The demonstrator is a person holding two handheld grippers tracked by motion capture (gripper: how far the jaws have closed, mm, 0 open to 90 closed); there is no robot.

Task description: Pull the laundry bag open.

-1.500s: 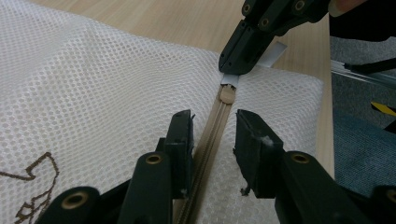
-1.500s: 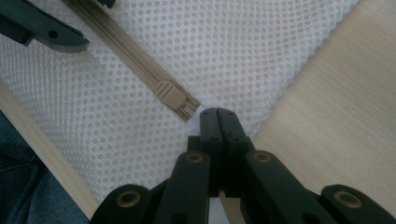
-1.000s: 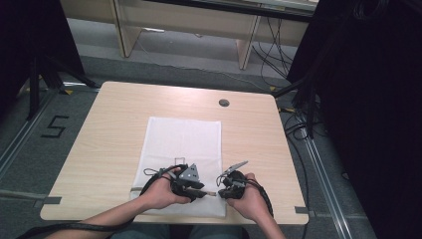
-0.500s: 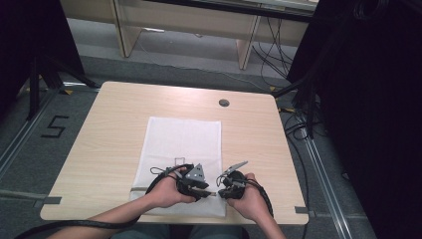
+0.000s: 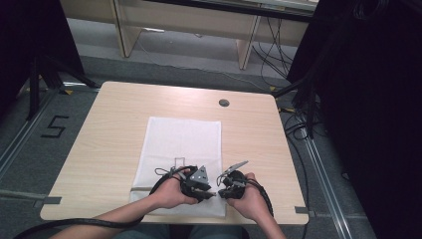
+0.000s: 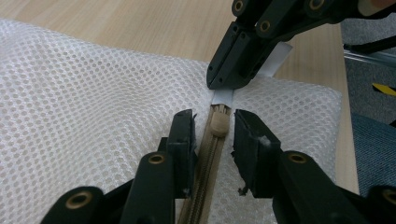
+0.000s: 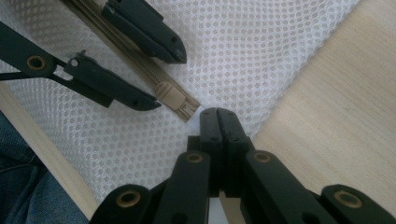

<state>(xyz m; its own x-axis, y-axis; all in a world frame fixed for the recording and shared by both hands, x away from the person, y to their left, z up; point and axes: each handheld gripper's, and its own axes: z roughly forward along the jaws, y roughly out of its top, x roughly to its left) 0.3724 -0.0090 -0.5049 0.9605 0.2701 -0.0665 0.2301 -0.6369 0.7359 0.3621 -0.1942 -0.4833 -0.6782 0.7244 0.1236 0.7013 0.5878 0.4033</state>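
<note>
left gripper (image 6: pixel 212 135) jaws spread either side of zipper slider (image 6: pixel 218 125), right gripper (image 7: pixel 217 122) pinched on white tab (image 6: pixel 274 59) of mesh bag (image 6: pixel 84 107)

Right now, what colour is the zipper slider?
Beige, clearest in the left gripper view: slider.

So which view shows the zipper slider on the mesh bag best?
The left gripper view: the zipper slider sits sharp and centred between the left gripper jaws. The right gripper view shows it smaller, at an angle. In the high view the hands cover that spot on the mesh bag.
</note>
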